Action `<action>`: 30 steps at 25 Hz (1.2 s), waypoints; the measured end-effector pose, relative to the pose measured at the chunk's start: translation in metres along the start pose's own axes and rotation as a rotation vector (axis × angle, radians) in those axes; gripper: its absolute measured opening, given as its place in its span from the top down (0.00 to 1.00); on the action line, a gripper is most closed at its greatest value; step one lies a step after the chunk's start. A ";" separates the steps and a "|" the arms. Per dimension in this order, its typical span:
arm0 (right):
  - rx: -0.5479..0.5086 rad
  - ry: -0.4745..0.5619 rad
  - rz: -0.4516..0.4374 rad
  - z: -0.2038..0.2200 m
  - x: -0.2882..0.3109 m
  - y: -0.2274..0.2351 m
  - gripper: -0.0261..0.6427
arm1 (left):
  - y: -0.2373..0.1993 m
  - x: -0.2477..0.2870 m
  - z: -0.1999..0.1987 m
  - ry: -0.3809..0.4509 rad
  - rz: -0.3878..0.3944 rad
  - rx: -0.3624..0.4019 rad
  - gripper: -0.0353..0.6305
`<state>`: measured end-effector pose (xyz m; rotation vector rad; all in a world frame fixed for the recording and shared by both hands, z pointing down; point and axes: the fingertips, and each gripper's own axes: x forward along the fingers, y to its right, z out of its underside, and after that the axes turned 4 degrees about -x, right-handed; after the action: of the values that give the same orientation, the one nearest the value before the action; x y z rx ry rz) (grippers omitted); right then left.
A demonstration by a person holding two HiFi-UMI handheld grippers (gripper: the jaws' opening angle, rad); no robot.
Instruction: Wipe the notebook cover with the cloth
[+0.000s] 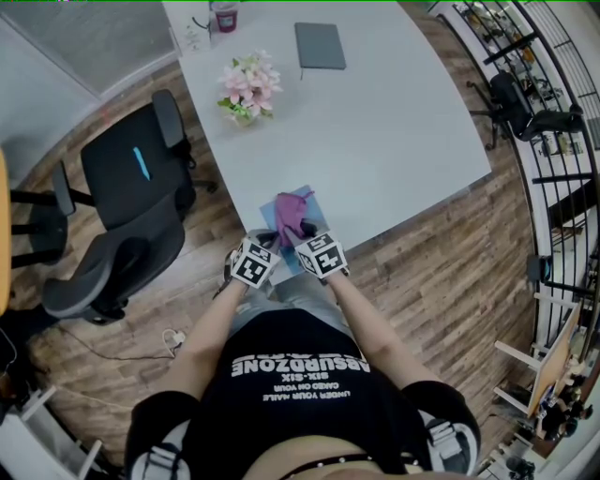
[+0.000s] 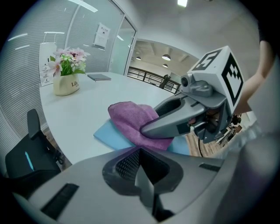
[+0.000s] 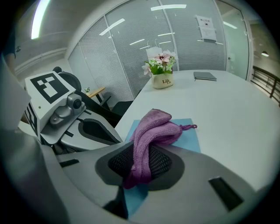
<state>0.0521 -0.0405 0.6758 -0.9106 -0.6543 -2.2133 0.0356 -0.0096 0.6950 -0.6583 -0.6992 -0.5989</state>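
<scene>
— Where do we have the cloth [image 3: 153, 131]?
— It is pinched in our right gripper [image 3: 140, 166]. Its jaws are closed on a fold of the purple towelling, and the rest is heaped on the blue notebook [image 3: 189, 136]. Our left gripper [image 2: 140, 169] has its jaws together with nothing in them. It sits just beside the right one, at the near edge of the table [image 1: 403, 141].
— How do we expect the cloth to handle?
— Soft, light and floppy. It bunches rather than spreads, so we judge a thick fold the safest hold. Enough should hang free to drag flat over the cover.
— And the notebook?
— It looks thin and stiff, with a smooth cover, and it lies flat by the table's near edge. It seems light enough to slide on that smooth white top when rubbed. We would steady it by pressing the empty left gripper on a bare corner.
— And the room?
— A grey notebook [image 1: 320, 45] and a cup [image 1: 225, 16] sit at the far end, and a pot of pink flowers [image 1: 249, 86] stands far left. All are well apart from us. An office chair [image 1: 131, 211] stands to the left on the wood floor [image 1: 431, 262], with glass partitions [image 3: 131, 39] beyond.
</scene>
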 end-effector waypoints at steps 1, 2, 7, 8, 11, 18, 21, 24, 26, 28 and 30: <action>0.001 0.000 -0.003 0.001 0.000 -0.001 0.83 | 0.000 0.000 0.001 0.001 -0.001 -0.001 0.92; 0.003 -0.001 -0.003 0.002 0.000 -0.002 0.83 | 0.000 0.000 0.001 0.003 -0.002 -0.001 0.92; 0.033 -0.005 -0.003 0.009 -0.006 -0.006 0.83 | 0.000 0.000 0.000 0.005 -0.003 0.002 0.92; 0.040 -0.004 -0.007 0.011 -0.008 -0.007 0.83 | 0.000 -0.001 0.000 0.004 -0.004 0.002 0.92; 0.052 -0.011 -0.024 0.018 -0.012 -0.011 0.83 | 0.001 -0.001 0.000 0.004 -0.003 -0.002 0.92; 0.080 -0.018 -0.047 0.030 -0.019 -0.023 0.83 | 0.000 -0.001 -0.001 0.007 -0.003 -0.002 0.92; 0.088 -0.013 -0.052 0.035 -0.021 -0.028 0.83 | 0.001 -0.001 -0.001 0.008 -0.006 0.002 0.92; 0.093 -0.012 -0.055 0.037 -0.022 -0.029 0.83 | 0.001 0.000 -0.001 0.008 -0.010 0.003 0.92; 0.087 -0.015 -0.059 0.038 -0.022 -0.029 0.83 | 0.001 -0.001 -0.001 0.007 -0.014 0.005 0.92; 0.076 -0.012 -0.062 0.036 -0.022 -0.029 0.83 | 0.001 -0.001 -0.001 0.007 -0.017 0.007 0.92; 0.062 -0.013 -0.065 0.035 -0.023 -0.029 0.83 | 0.001 -0.001 -0.001 0.008 -0.018 0.008 0.92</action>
<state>0.0587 0.0096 0.6756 -0.8843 -0.7646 -2.2333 0.0356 -0.0091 0.6935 -0.6425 -0.7008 -0.6146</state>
